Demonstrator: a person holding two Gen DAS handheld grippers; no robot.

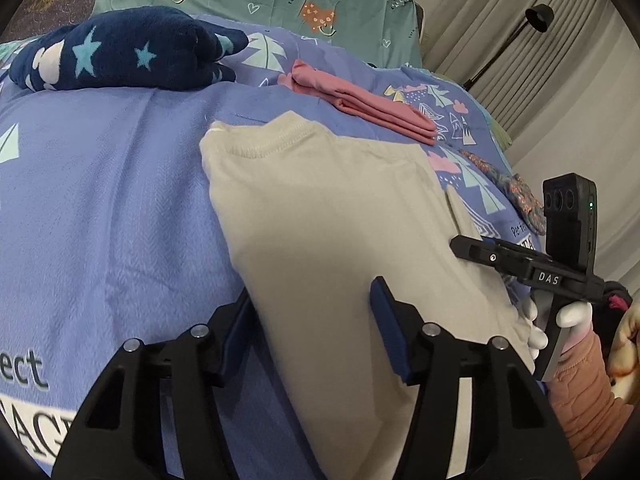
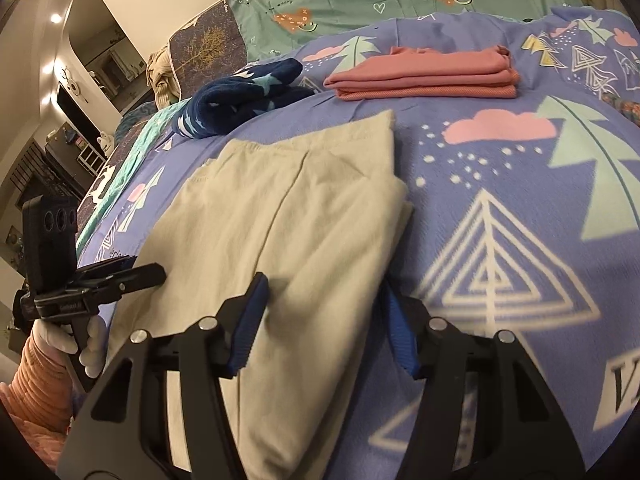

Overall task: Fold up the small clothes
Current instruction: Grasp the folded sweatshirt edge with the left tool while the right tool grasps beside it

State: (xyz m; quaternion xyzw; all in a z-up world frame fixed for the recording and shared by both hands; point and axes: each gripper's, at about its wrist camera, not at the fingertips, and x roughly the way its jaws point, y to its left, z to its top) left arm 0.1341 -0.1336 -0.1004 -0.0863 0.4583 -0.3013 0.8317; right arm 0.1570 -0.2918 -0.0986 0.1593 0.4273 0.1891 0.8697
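Straddling the near edges of a cream shirt [image 1: 320,216] on a blue bedspread [image 1: 100,184], the left gripper [image 1: 312,332] and right gripper [image 2: 324,320] each stood partly open, cloth between the pads but not visibly pinched. A folded pink garment [image 2: 424,76] and a navy starred one [image 1: 120,52] lay well beyond. Doing the fold well would likely have meant closing both pairs of jaws on matching points of the hem, then lifting evenly so the layers stayed aligned.
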